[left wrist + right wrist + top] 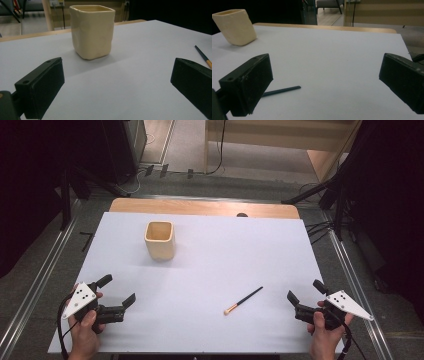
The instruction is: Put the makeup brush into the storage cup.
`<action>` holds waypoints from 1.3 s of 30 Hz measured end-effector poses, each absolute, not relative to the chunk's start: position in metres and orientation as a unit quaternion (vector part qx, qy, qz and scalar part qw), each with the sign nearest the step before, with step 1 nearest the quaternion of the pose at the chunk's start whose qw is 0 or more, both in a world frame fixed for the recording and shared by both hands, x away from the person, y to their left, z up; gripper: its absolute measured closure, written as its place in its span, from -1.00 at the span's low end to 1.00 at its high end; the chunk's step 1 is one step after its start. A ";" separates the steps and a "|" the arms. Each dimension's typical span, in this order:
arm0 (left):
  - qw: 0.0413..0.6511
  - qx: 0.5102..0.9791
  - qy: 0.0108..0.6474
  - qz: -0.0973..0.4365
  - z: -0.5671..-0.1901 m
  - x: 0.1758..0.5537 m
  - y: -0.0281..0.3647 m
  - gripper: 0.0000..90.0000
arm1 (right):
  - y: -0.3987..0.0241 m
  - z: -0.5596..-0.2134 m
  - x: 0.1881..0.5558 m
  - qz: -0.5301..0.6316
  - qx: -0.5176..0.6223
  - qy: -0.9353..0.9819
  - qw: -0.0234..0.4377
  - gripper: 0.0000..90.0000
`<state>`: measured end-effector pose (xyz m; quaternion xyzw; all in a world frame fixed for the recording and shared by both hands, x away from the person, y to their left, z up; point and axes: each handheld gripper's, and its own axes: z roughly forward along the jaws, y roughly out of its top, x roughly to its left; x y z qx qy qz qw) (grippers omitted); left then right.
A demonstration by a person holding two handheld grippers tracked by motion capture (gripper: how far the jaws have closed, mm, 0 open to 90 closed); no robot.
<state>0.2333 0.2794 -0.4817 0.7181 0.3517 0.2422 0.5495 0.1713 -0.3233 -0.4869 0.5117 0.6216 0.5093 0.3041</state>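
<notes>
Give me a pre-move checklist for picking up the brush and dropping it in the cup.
1. Left gripper open, nothing between its fingers: ok.
2. Right gripper open, empty: ok.
3. Brush lying flat on the white table, apart from both grippers: ok.
4. Cup upright, mouth open: ok.
5. Cup empty inside: cannot tell.
6. Path from brush to cup free of other things: ok.

left gripper (120, 289): fingers wide apart | right gripper (305, 290): fingers wide apart
</notes>
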 end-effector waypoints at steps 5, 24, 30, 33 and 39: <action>0.547 0.722 0.347 0.245 -0.481 0.233 0.277 -1.00 | -0.322 -0.487 0.170 0.509 0.510 0.623 0.305 -1.00; 0.545 0.724 0.344 0.245 -0.482 0.236 0.274 -1.00 | -0.309 -0.478 0.170 0.506 0.497 0.638 0.299 -1.00; 0.544 0.726 0.343 0.243 -0.482 0.235 0.273 -1.00 | -0.305 -0.473 0.173 0.512 0.498 0.637 0.291 -1.00; 0.542 0.727 0.341 0.246 -0.482 0.233 0.273 -1.00 | -0.302 -0.470 0.175 0.511 0.498 0.638 0.290 -1.00; 0.543 0.727 0.338 0.247 -0.480 0.233 0.271 -1.00 | -0.297 -0.465 0.181 0.503 0.495 0.648 0.286 -1.00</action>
